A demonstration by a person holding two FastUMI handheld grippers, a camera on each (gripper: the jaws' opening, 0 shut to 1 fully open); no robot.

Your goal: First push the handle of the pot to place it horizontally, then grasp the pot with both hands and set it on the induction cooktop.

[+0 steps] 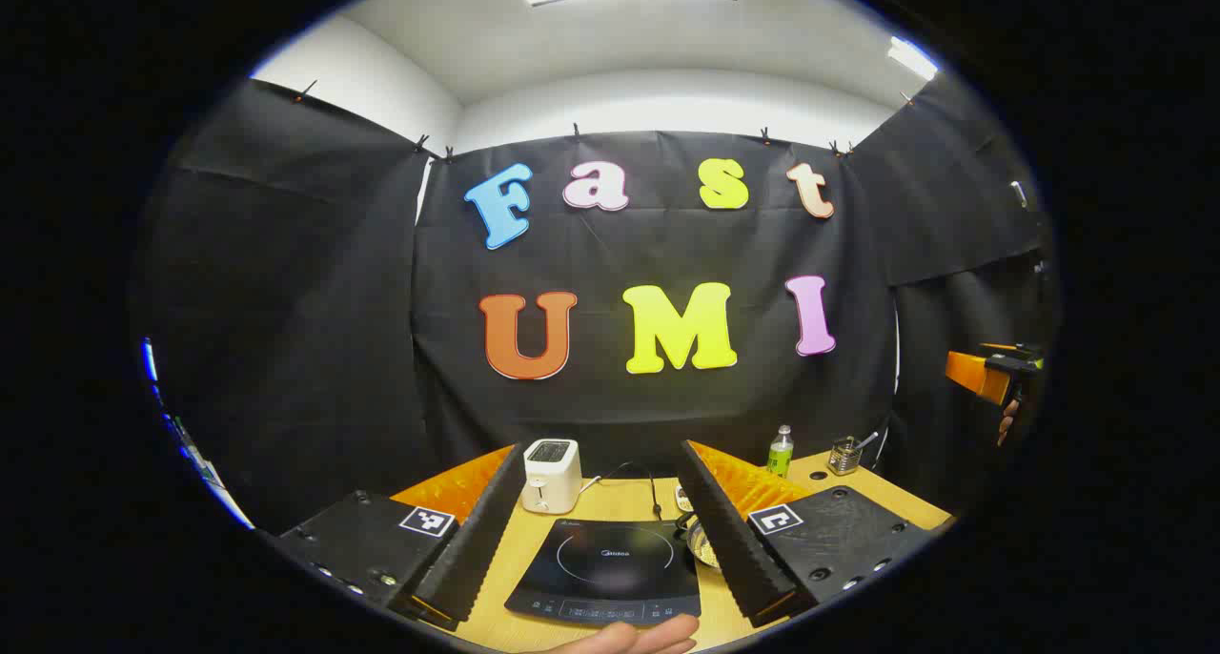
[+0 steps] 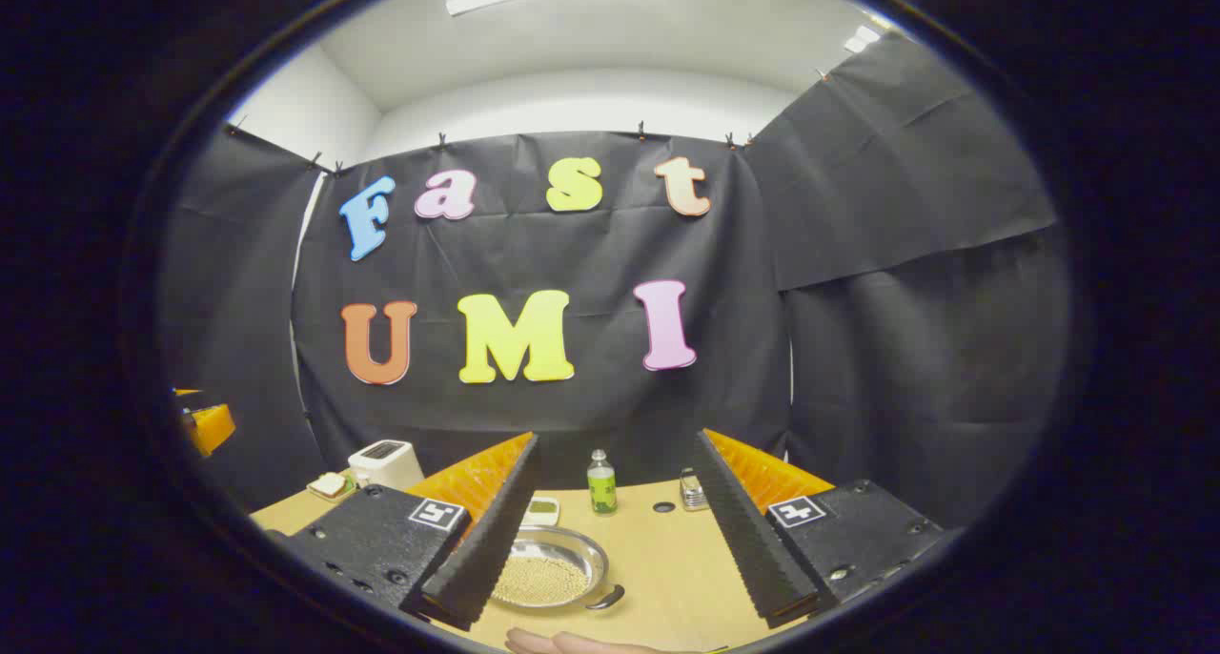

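Note:
The pot is a shallow silver pan full of small pale grains, standing on the wooden table. Its small dark handle points toward the near right. My right gripper is open above the table, its left finger overlapping the pot's left rim in the right gripper view. The black induction cooktop lies between the fingers of my open left gripper, which holds nothing. A sliver of the pot peeks out behind that gripper's right finger, just right of the cooktop.
A white toaster stands behind the cooktop, its cable trailing beside it. A green bottle, a small dish and a metal holder sit behind the pot. A plate of toast is beside the toaster. A hand shows at the near edge.

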